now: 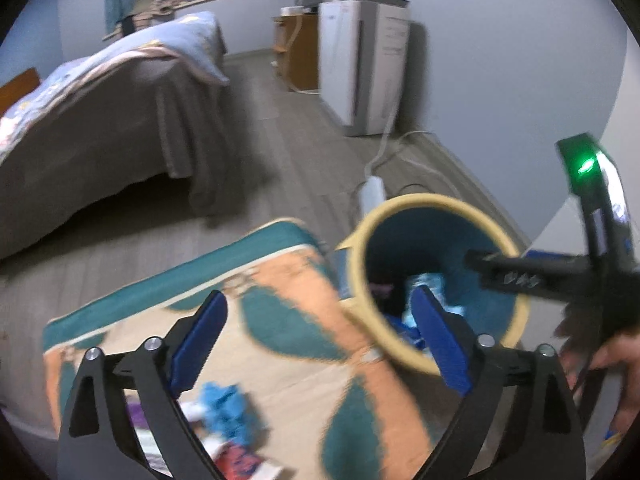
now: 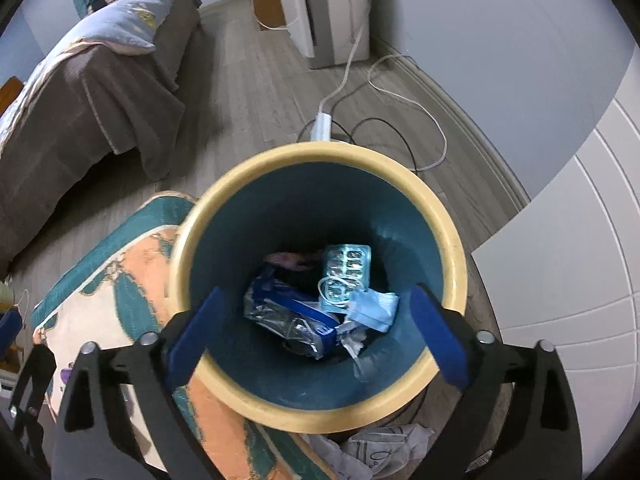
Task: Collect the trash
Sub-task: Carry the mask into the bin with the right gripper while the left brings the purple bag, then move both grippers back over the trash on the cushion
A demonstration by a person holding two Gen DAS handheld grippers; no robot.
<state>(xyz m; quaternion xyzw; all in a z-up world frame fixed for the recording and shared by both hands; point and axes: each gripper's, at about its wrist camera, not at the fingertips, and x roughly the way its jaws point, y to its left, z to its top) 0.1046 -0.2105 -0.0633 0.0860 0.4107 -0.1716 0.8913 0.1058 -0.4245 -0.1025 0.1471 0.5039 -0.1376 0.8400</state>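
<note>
A teal bin with a yellow rim (image 2: 320, 152) stands at the rug's edge; it also shows in the left wrist view (image 1: 436, 202). Inside lie a blister pack (image 2: 347, 264), a blue face mask (image 2: 376, 308) and a blue and clear wrapper (image 2: 288, 312). My right gripper (image 2: 316, 320) is open and empty right above the bin's mouth. My left gripper (image 1: 320, 332) is open and empty above the rug, left of the bin. A crumpled blue scrap (image 1: 228, 404) and paper scraps (image 1: 240, 460) lie on the rug below it. Crumpled paper (image 2: 380, 452) lies beside the bin.
A patterned teal and orange rug (image 1: 280, 300) covers the floor. A bed (image 1: 100, 112) stands to the left. A white appliance (image 1: 360, 64) stands by the wall, with a power strip (image 2: 322, 128) and cables behind the bin. A white door (image 2: 580, 260) is at right.
</note>
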